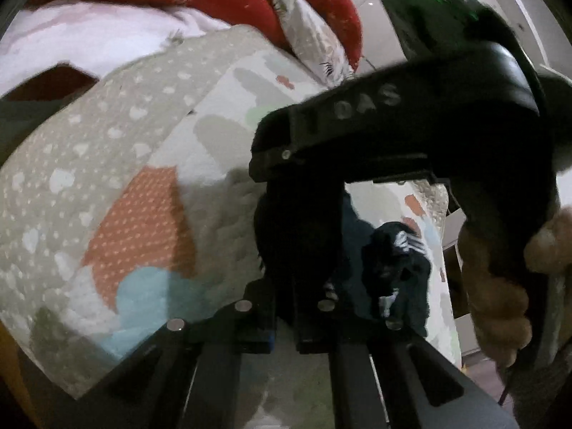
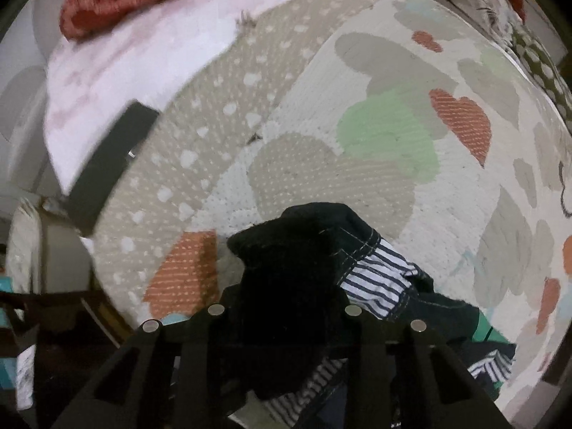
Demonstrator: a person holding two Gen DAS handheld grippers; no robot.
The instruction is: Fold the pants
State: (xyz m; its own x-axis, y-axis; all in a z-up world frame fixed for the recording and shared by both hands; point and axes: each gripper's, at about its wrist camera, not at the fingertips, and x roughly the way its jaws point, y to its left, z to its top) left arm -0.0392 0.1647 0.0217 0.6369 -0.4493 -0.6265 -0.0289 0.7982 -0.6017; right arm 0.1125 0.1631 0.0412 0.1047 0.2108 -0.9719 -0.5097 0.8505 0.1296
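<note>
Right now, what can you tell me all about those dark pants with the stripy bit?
The pants are dark, almost black cloth that looks like denim, with pale stitching along a seam and a navy-and-white striped lining showing where they are turned open. They are bunched up, not flat or folded yet. The right gripper looks shut on a thick wad of them, lifting it above the heart-patterned quilt. In the left wrist view, more dark cloth sits between the left gripper fingers, though the blur hides whether they pinch it.

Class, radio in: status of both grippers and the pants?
Right gripper shut on pants, lifted over quilt. Left gripper: grip unclear. Right gripper crowds left view.
</note>
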